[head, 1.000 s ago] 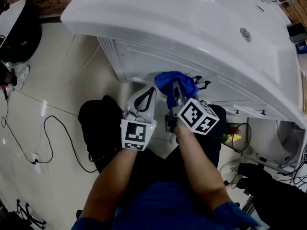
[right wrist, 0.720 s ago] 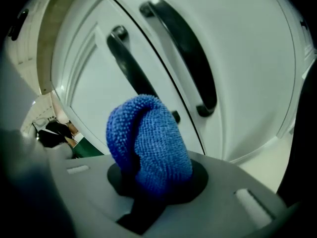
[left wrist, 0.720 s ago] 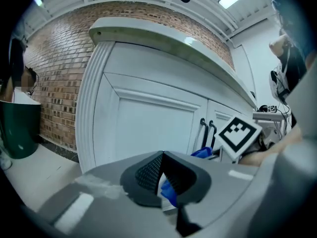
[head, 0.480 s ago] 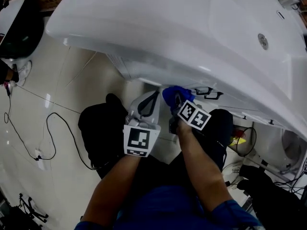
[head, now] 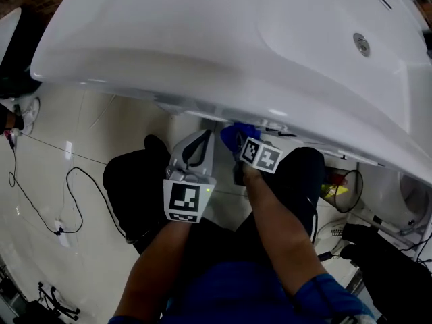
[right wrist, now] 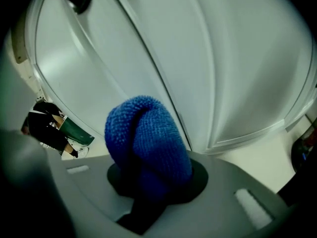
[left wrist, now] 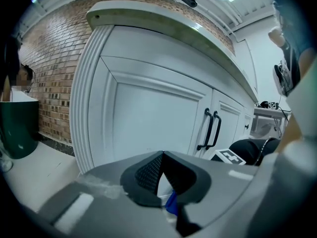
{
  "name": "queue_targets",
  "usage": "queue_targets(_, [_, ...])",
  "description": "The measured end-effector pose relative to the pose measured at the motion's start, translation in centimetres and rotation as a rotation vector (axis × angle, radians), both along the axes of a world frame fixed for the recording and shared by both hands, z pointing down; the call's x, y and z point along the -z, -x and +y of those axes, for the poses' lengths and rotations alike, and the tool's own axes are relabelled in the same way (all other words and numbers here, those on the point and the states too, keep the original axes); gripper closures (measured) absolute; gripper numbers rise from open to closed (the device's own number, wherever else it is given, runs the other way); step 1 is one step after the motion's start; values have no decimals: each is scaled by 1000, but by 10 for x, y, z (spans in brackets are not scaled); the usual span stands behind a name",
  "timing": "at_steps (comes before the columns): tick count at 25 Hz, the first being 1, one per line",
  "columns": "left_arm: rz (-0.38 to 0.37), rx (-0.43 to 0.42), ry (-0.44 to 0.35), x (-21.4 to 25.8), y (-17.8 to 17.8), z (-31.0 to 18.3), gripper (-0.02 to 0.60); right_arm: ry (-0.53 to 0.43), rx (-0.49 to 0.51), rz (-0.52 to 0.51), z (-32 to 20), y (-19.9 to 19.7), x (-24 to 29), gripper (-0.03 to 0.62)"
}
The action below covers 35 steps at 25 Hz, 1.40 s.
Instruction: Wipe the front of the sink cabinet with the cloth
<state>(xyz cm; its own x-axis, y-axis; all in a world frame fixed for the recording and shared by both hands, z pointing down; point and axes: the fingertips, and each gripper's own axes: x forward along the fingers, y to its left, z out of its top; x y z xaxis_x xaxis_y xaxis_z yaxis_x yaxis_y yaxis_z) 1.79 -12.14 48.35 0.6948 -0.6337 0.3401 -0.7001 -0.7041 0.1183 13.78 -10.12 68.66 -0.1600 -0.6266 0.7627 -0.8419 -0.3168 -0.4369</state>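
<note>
The white sink (head: pixel 223 39) overhangs and hides most of the cabinet front in the head view. My right gripper (head: pixel 236 142) is shut on a bunched blue cloth (head: pixel 232 134) just under the sink's rim. In the right gripper view the cloth (right wrist: pixel 146 135) bulges from the jaws close to a white door panel (right wrist: pixel 148 48); whether they touch is unclear. My left gripper (head: pixel 193 147) sits beside it to the left, shut and holding nothing. Its view shows the cabinet door (left wrist: pixel 148 118) and two black handles (left wrist: pixel 211 130) ahead.
A black cable (head: pixel 74 174) trails over the tiled floor at the left. A black object (head: pixel 128 184) lies beside my left arm. Cables and a yellow item (head: pixel 335 192) crowd the right. A brick wall (left wrist: pixel 54 68) and a green bin (left wrist: pixel 17 128) stand left of the cabinet.
The head view has shifted forward over the sink, so the rim now covers the cabinet doors. Both grippers sit tucked under the rim, the cloth still in the right one.
</note>
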Motion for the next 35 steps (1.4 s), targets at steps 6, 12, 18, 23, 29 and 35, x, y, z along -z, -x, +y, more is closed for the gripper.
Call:
queue_targets(6, [1,-56,-42,4,-28,7,580,-169,15,-33,18,5,72,523])
queue_targets(12, [-11,-91,-85,12,-60,31,580,-608,25,-29,31,-5,258,523])
queue_targets(18, [1,-80,-125,24,-74,38,580,-826,8,18,17,-36,366,523])
queue_targets(23, [7,-72,-92,17,-71,35,580,-729,-25,-37,23,-37,323,523])
queue_targets(29, [12,-31,-64,12,-65,23,580,-573,-52,-122,37,-26,247,523])
queue_targets(35, [9,-49,-56,10,-66,25,580,-411,-137,-174,32,-32,169,523])
